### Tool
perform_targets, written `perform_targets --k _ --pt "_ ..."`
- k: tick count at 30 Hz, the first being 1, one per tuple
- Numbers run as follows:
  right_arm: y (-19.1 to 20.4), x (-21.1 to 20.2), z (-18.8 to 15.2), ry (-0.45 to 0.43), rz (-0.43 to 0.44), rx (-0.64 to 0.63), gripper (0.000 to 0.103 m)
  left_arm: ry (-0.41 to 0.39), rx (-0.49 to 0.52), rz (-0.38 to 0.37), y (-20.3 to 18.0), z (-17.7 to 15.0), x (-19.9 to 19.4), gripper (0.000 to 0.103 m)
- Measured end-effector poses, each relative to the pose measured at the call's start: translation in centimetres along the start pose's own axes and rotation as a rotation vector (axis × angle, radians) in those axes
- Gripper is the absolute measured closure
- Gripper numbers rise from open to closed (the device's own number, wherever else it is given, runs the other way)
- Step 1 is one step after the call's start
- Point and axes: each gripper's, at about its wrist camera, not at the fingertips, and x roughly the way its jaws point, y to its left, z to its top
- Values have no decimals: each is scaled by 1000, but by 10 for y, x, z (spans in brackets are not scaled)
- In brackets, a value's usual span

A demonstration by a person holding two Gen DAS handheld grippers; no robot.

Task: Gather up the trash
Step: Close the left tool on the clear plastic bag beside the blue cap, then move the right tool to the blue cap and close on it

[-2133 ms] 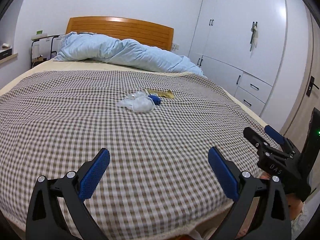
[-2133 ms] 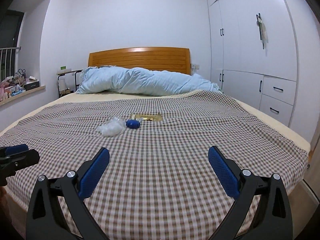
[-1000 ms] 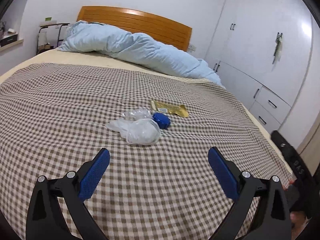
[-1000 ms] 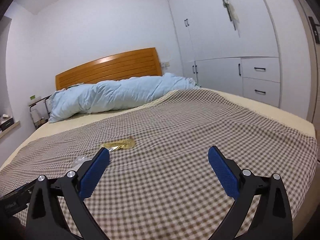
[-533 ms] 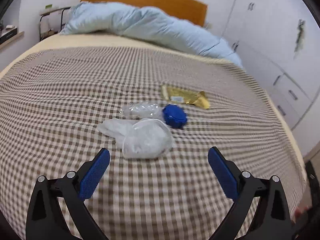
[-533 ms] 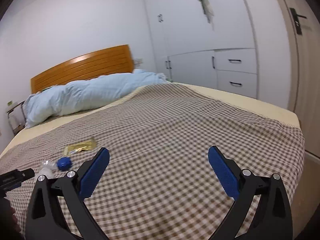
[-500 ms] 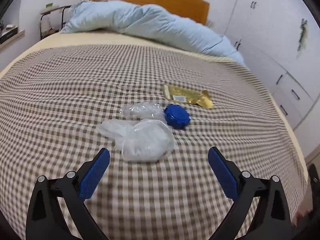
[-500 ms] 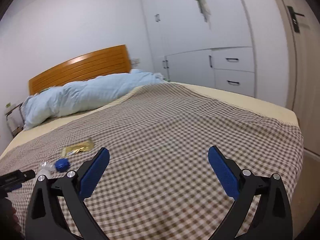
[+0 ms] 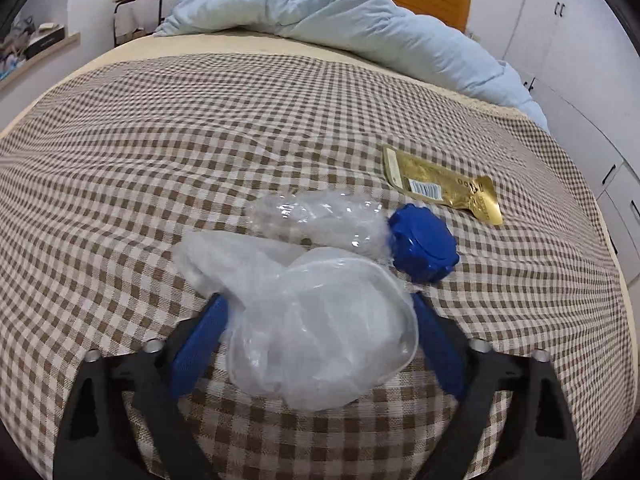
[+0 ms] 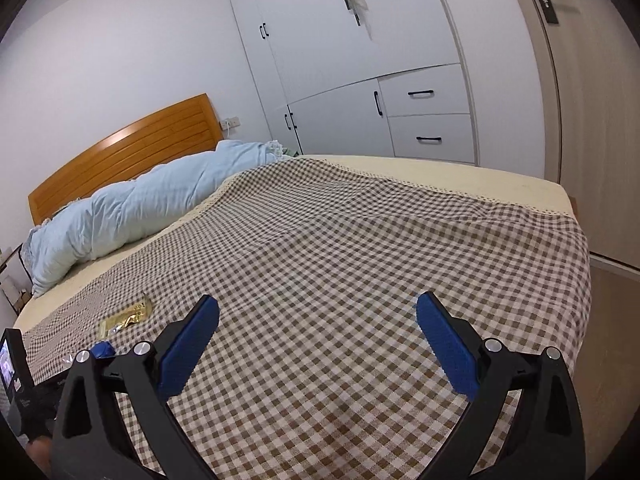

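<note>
Left gripper (image 9: 318, 336) open wide, straddling clear plastic bag (image 9: 320, 328), contact possibly not made; blue cap (image 9: 424, 248) beyond bag; right gripper (image 10: 318, 340) open, empty

the right gripper (image 10: 318, 328) is filling the bottom of the frame, its blue-padded fingers (image 10: 188, 344) standing wide apart with nothing between them, hovering over the checked bedspread (image 10: 360, 248). at lower left a gold wrapper (image 10: 126, 316) is lying flat on the bedspread, and a blue cap (image 10: 102, 349) is peeking out just behind the gripper's left arm. a light blue duvet (image 10: 140, 204) is lying bunched along the wooden headboard (image 10: 120, 152) at middle left. white wardrobe doors and drawers (image 10: 380, 80) are occupying the upper centre. at the far lower left edge the left gripper (image 10: 16, 364) is showing only partly.
</note>
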Motion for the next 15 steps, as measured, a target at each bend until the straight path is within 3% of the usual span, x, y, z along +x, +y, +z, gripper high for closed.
perform_targets --k 2,5,8,12,15 --pt "2 2 -2 10 4 -2 8 -9 1 -35 2 -3 -5 61" --pt "6 5 -4 14 7 -22 8 -19 -8 -88 11 -4 -12 76" --pt "10 6 -6 15 12 -37 8 -56 12 -114 12 -3 -25 80" --pt "17 8 -10 22 15 -60 8 -151 116 -93 14 8 -49 81" --pt "27 9 -16 24 17 -89 8 -176 136 -91 22 19 -58 81"
